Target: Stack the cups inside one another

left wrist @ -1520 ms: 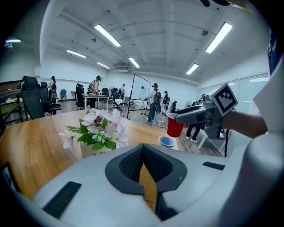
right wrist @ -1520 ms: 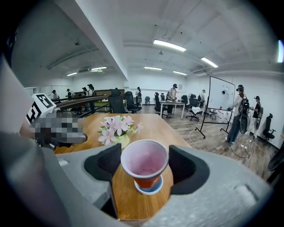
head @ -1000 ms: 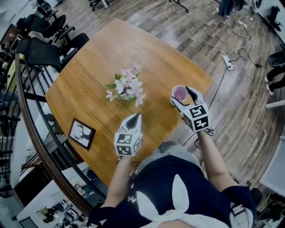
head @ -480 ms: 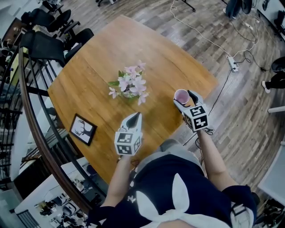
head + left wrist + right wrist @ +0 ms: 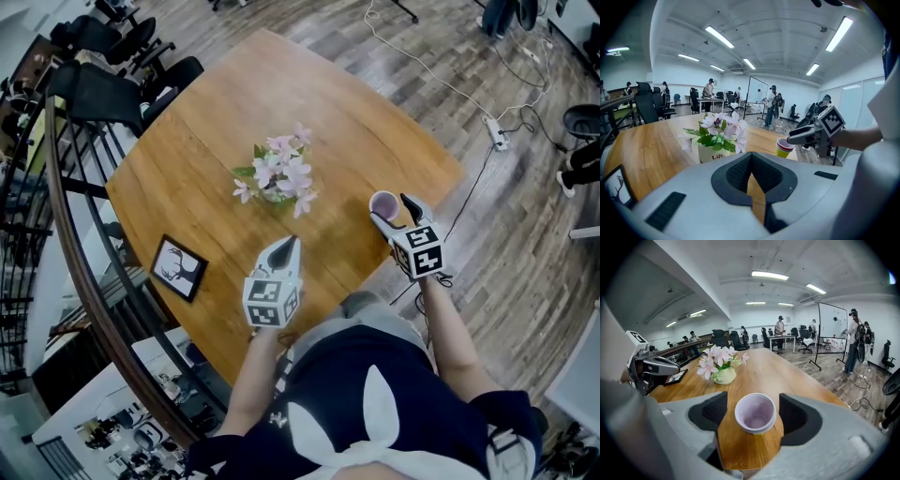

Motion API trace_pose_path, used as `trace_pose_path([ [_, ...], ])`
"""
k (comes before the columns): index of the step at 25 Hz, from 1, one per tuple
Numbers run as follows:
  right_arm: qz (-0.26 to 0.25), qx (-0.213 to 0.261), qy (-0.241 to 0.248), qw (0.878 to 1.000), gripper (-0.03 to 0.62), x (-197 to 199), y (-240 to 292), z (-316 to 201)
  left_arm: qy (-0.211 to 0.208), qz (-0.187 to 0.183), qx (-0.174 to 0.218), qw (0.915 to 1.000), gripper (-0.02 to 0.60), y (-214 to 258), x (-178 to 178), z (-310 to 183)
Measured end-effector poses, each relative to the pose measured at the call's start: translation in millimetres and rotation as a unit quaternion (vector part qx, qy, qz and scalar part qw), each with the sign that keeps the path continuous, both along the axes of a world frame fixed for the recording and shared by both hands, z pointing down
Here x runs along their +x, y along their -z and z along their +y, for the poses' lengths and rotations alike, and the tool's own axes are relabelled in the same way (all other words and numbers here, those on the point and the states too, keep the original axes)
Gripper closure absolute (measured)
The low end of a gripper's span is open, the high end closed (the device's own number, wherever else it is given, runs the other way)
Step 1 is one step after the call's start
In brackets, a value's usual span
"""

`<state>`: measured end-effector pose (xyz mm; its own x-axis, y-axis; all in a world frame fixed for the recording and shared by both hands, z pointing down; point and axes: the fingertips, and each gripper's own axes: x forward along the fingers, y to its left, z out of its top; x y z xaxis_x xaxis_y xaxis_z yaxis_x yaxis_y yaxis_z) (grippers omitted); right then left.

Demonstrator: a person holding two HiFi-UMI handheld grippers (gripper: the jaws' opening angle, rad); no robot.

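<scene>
A stack of nested cups (image 5: 383, 202), purple on top with red and yellow rims below (image 5: 784, 146), stands on the wooden table (image 5: 206, 141) near its right edge. My right gripper (image 5: 392, 210) is open around the stack. In the right gripper view the purple cup (image 5: 755, 414) sits between the dark pads (image 5: 793, 412) with a gap on each side. My left gripper (image 5: 286, 247) hovers over the table's near edge, shut and empty, its tips (image 5: 751, 157) pointing toward the flowers.
A small white pot of pink flowers (image 5: 278, 176) stands mid-table. A black picture frame (image 5: 178, 267) lies near the left edge. A curved railing (image 5: 70, 244) runs along the left. Cables and a power strip (image 5: 496, 139) lie on the floor to the right.
The view has shifted slightly. The right gripper stays open around the cup stack, and the left gripper has kept its place.
</scene>
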<state>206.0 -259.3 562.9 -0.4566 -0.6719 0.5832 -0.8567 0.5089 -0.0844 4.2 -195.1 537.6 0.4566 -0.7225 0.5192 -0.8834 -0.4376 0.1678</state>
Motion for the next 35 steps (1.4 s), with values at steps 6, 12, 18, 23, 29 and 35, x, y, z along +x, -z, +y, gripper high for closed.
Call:
trace_pose_path([
  [6, -0.02, 0.026, -0.003, 0.999, 0.372, 2, 17, 9, -0.005, 0.005, 0.002, 1.0, 0.566, 1, 7, 3],
  [12, -0.047, 0.058, -0.001, 0.997, 0.594, 2, 38, 18, -0.015, 0.013, 0.012, 0.9997, 0.566, 9, 17, 3],
  [18, -0.038, 0.058, 0.04, 0.997, 0.595, -11, 38, 35, -0.021, 0.017, 0.016, 0.9995, 0.565, 12, 24, 4],
  [23, -0.038, 0.052, 0.056, 0.996, 0.595, -23, 36, 44, -0.028, 0.019, 0.016, 0.9993, 0.566, 12, 30, 6],
  [29, -0.04, 0.048, 0.074, 0.995, 0.595, -36, 37, 51, -0.032, 0.02, 0.014, 0.9992, 0.566, 12, 32, 7],
  [35, -0.038, 0.043, 0.088, 0.994, 0.595, -45, 35, 55, -0.034, 0.02, 0.014, 0.9991, 0.566, 11, 32, 5],
])
